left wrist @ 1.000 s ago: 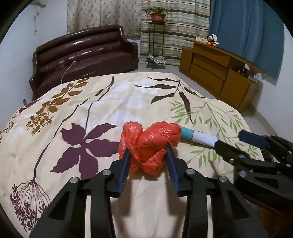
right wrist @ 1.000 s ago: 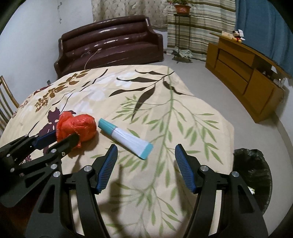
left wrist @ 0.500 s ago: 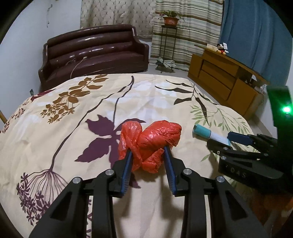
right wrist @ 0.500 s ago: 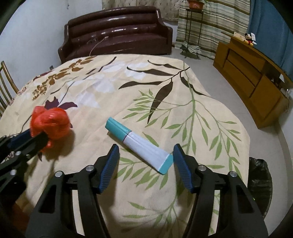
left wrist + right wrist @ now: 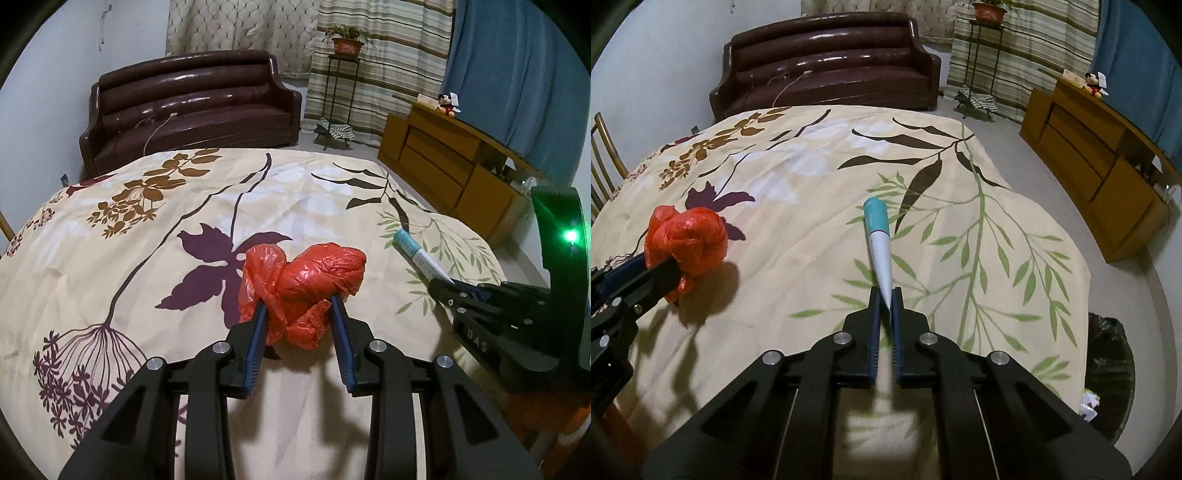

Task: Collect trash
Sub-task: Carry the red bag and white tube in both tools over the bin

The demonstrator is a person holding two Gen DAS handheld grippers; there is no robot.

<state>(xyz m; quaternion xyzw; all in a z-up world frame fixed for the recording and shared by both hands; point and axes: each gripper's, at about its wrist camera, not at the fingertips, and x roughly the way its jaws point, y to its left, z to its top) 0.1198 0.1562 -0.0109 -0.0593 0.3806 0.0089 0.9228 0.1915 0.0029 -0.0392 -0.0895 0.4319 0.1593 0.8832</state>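
Left wrist view: your left gripper (image 5: 297, 308) is clamped on the crumpled red plastic bag (image 5: 308, 282), its blue pads (image 5: 257, 338) pressing into the lower folds from both sides. The bag bulges out above the fingertips, over the floral bedspread (image 5: 147, 229), by the purple leaf print. To the right, your right gripper (image 5: 452, 286) reaches in with a green light glowing on its body, and its tips are closed on the near end of the white and teal tube (image 5: 417, 254), which points away toward the wooden sideboard (image 5: 450, 173). A brown sofa (image 5: 192, 110) stands beyond the bed.

Right wrist view: your right gripper (image 5: 885, 295) has its jaws closed tight on the flat, crimped end of the tube (image 5: 879, 240). The tube sticks straight out ahead, teal cap farthest from you, above the green leaf pattern of the bedspread (image 5: 997, 229). On the left, your left gripper (image 5: 661, 266) holds the red plastic bag (image 5: 687, 242). At the lower right, beside the bed's edge, a bin with a black liner (image 5: 1112, 373) stands on the floor.
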